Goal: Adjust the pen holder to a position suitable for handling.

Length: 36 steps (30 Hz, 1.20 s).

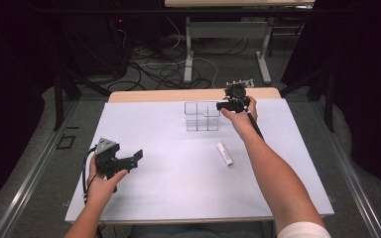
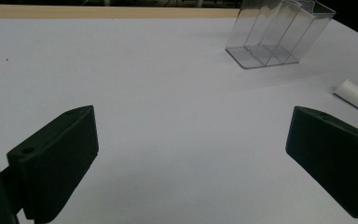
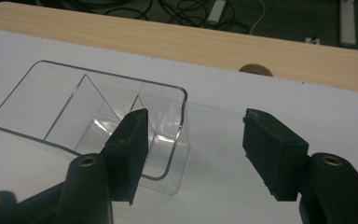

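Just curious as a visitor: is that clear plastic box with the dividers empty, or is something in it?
Empty: the clear divided box stands upright, nothing inside its compartments.

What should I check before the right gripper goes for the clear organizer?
1. Right gripper jaws open: ok, nothing between them.
2. Clear organizer upright on the white mat: ok.
3. Organizer compartments empty: ok, seen from above in the right gripper view.
4. Jaw alignment: not ok, one jaw hangs over the end compartment, the other stands outside the wall; whether either touches it, cannot tell.
5. White tube lying clear of the organizer: ok.
6. Left gripper open and out of the way: ok.
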### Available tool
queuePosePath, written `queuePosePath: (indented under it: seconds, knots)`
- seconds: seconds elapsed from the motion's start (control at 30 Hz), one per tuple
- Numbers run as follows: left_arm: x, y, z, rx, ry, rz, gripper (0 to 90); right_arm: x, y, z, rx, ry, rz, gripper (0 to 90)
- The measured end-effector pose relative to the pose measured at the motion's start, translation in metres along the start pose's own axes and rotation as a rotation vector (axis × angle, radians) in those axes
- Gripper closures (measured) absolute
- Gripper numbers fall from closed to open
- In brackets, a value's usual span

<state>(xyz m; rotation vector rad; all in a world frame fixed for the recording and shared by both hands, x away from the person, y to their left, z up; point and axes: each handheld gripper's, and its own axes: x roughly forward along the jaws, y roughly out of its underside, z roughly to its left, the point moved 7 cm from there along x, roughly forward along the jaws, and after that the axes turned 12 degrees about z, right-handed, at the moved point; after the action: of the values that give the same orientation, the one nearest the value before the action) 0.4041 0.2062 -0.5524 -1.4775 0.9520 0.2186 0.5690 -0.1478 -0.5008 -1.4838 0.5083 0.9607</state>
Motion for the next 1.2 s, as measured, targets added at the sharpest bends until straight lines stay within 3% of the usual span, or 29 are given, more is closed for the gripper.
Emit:
queuePosePath:
  seconds: [0.23, 0.5, 0.6, 0.9, 1.2]
  knots:
    - [0.001, 0.001, 0.001, -0.005, -0.001, 0.006, 2.8, 0.014, 0.005, 0.001, 0.045, -0.029, 0.055, 46.9]
    - [0.000, 0.001, 0.001, -0.008, 0.000, 0.004, 3.2, 0.027, 0.010, 0.002, 0.056, -0.012, 0.100, 53.9]
    - [0.000, 0.001, 0.001, -0.011, -0.001, 0.005, 3.2, 0.030, 0.011, 0.001, 0.046, -0.002, 0.107, 55.4]
    - [0.000, 0.001, 0.002, -0.011, -0.003, 0.006, 3.6, 0.037, 0.014, 0.002, 0.076, -0.006, 0.141, 64.2]
    - [0.001, 0.002, 0.002, -0.010, -0.003, 0.012, 3.9, 0.040, 0.016, 0.012, 0.104, -0.029, 0.148, 77.6]
